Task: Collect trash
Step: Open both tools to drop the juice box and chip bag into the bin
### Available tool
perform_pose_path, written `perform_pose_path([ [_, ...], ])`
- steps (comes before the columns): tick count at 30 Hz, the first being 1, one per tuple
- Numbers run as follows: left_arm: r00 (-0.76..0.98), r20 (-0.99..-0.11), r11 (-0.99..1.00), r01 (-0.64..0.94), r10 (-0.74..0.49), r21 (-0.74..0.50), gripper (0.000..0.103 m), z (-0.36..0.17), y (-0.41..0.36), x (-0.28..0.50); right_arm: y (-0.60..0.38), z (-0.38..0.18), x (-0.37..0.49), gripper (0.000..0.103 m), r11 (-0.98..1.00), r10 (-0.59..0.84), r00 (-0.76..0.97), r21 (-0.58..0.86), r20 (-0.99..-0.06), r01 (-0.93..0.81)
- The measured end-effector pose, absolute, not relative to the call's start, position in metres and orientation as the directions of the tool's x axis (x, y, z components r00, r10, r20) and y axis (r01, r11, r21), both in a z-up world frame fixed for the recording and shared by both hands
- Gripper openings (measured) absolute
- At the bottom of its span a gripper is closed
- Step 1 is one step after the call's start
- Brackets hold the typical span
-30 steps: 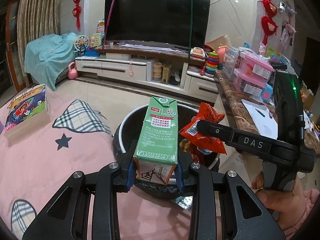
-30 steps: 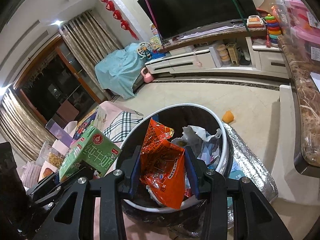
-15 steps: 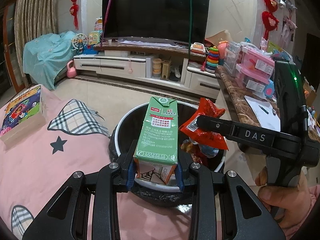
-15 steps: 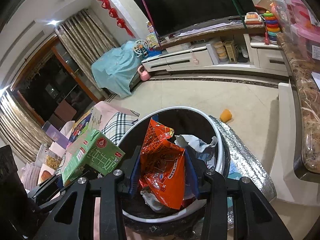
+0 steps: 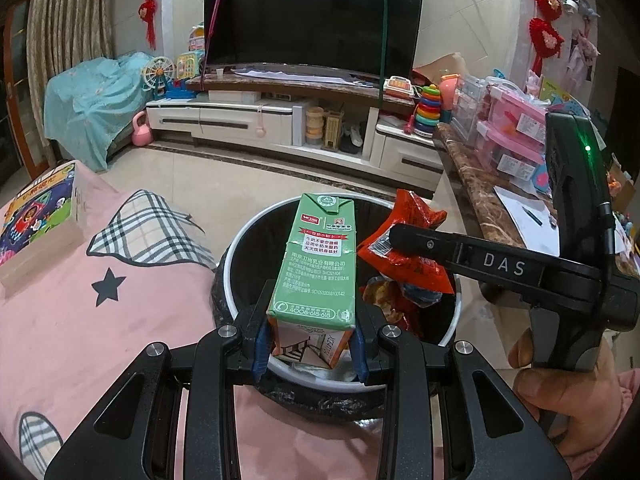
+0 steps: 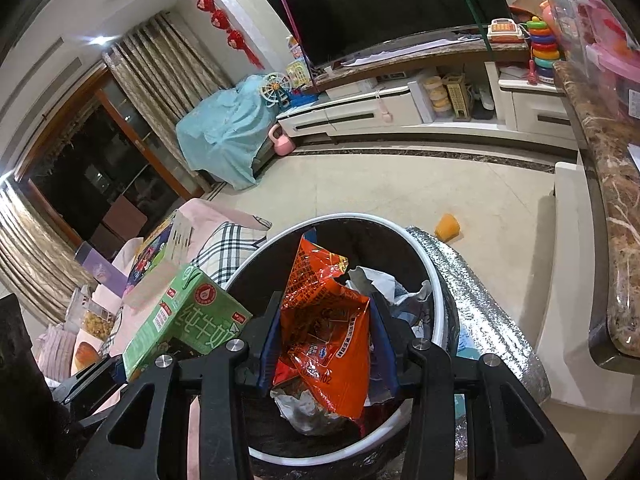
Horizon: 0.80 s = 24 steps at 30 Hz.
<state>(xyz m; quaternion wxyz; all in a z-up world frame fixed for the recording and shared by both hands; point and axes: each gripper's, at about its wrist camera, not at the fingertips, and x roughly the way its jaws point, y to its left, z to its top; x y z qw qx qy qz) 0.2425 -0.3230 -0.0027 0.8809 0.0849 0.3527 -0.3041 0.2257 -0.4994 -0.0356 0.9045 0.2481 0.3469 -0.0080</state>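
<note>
Left wrist view: the left gripper (image 5: 311, 344) clamps a green milk carton (image 5: 316, 264) above the trash bin (image 5: 256, 227), while the right gripper (image 6: 326, 350) pinches an orange snack bag (image 6: 326, 332).

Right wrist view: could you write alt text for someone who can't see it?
The right gripper holds an orange snack bag above an open trash bin already holding crumpled wrappers. At the left, the left gripper holds a green milk carton; a television stands behind.

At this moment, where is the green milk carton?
The green milk carton is clamped in the left gripper, held above the near rim of the black trash bin, just left of the orange snack bag in the right gripper.
</note>
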Motion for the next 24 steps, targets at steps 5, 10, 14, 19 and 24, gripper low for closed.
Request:
perform_pose_path([
  [5,0.559,-0.683,0.801,0.594,-0.471,-0.066,0.030,-0.006,-0.325,0.245,-0.501,-0.035,0.228,0.042,0.875,0.163,0.757,0.447,-0.633,0.186],
  [10,0.541,-0.695,0.800,0.595,-0.473,-0.082,0.030,-0.007,-0.325,0.247,-0.503,-0.035,0.229,0.045,0.874,0.163,0.757,0.449,-0.632,0.186],
  [14,0.532,-0.702,0.799,0.595,-0.473,-0.087,0.031,-0.007,-0.325,0.249,-0.505,-0.034,0.229,0.046,0.867,0.171,0.757,0.461,-0.631,0.188],
  [19,0.534,-0.703,0.805,0.586,-0.470,-0.092,0.039,-0.003,-0.320,0.248,-0.509,-0.033,0.230,0.052,0.846,0.183,0.757,0.492,-0.628,0.204],
  [24,0.564,-0.684,0.823,0.560,-0.463,-0.095,0.052,0.003,-0.306,0.245,-0.509,-0.028,0.227,0.059,0.841,0.184,0.766,0.502,-0.617,0.202],
])
